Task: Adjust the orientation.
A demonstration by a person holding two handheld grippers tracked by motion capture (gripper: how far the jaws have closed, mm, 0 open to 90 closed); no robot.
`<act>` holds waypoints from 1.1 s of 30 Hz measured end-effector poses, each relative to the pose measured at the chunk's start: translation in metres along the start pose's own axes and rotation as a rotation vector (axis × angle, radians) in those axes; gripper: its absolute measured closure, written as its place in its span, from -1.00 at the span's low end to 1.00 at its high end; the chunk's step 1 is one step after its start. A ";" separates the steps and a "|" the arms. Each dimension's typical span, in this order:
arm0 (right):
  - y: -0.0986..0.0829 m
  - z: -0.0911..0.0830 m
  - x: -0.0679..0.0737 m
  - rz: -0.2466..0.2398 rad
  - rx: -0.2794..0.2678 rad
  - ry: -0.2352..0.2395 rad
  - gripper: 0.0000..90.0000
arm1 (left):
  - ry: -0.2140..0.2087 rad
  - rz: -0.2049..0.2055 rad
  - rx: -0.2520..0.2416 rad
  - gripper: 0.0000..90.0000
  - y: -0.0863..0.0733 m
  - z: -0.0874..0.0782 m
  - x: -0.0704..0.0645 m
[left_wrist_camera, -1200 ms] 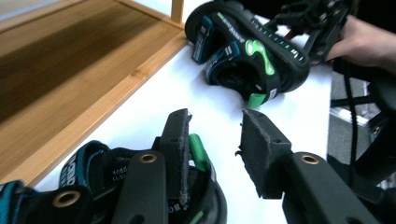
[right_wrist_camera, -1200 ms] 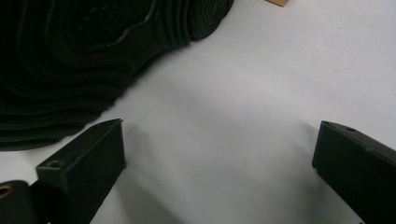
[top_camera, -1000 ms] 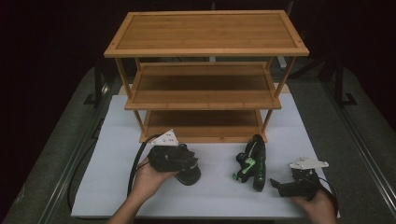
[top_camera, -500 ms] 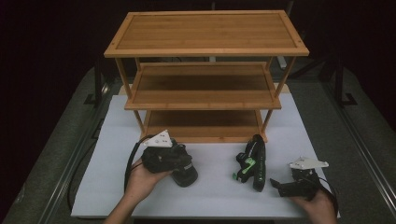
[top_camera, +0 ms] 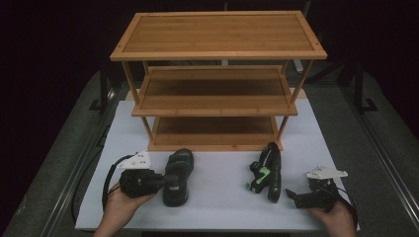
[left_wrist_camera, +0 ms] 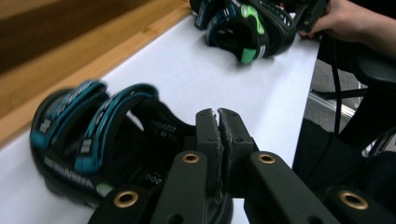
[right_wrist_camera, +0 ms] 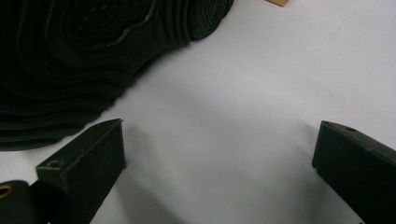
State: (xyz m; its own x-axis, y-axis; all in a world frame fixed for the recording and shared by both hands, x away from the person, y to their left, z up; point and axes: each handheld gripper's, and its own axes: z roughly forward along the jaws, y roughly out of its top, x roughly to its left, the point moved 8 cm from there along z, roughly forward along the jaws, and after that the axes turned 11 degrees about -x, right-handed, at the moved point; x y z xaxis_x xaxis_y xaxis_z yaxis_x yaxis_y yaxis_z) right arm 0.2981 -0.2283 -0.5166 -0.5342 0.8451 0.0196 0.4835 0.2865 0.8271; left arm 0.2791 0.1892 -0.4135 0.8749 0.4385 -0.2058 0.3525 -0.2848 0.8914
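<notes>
White board (top_camera: 217, 187) covers the table in front of me, dark all around it, and a three-tier bamboo shoe rack (top_camera: 217, 49) stands at its far side. Two black sandals lie on the board just in front of the rack's bottom shelf.

My left gripper (top_camera: 165, 181) lies low at the near left, and its jaws are pressed together. In the left gripper view (left_wrist_camera: 218, 122) they meet with no gap between the tips, and the heel end of the teal-strapped sandal (left_wrist_camera: 93, 140) sits right against them. I cannot tell whether any of the sandal is pinched between them, since the closed faces show nothing in the seam. From the high view, that sandal (top_camera: 178, 175) lies with its length running from me toward the rack, and my jaws come at its near end from the left.

My right gripper (top_camera: 291, 195) rests at the near right, jaws spread wide. In the right gripper view (right_wrist_camera: 219, 154) bare white board lies between the two fingers, and the ribbed black sole of the green-strapped sandal (right_wrist_camera: 84, 51) lies just beyond the left-hand finger (right_wrist_camera: 84, 163), near it but apart. In the high view this sandal (top_camera: 267, 173) lies tipped on its side, just left of my right jaws.
</notes>
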 end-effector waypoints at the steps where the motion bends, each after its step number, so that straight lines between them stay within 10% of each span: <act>1: 0.000 0.000 0.000 0.000 0.000 0.000 -0.96 | 0.000 0.000 0.000 0.95 0.000 0.000 0.000; 9: 0.000 0.000 0.000 0.000 0.000 0.000 -0.96 | -0.036 -0.020 0.005 0.92 -0.015 -0.003 -0.004; 13: 0.000 0.000 0.000 0.000 0.000 0.000 -0.96 | -0.039 0.010 -0.008 0.59 -0.007 -0.002 -0.001; 22: 0.000 0.000 0.000 0.001 0.001 0.000 -0.96 | 0.032 0.055 -0.013 0.14 0.016 0.011 0.039; 33: 0.000 0.000 0.000 0.001 0.000 0.000 -0.96 | -0.014 0.015 0.032 0.12 -0.001 0.033 0.058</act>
State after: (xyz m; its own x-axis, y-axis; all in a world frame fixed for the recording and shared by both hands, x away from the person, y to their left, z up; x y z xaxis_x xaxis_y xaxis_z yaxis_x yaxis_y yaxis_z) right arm 0.2979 -0.2283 -0.5165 -0.5337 0.8454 0.0208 0.4839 0.2852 0.8273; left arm 0.3400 0.1872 -0.4396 0.8847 0.4219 -0.1981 0.3493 -0.3187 0.8812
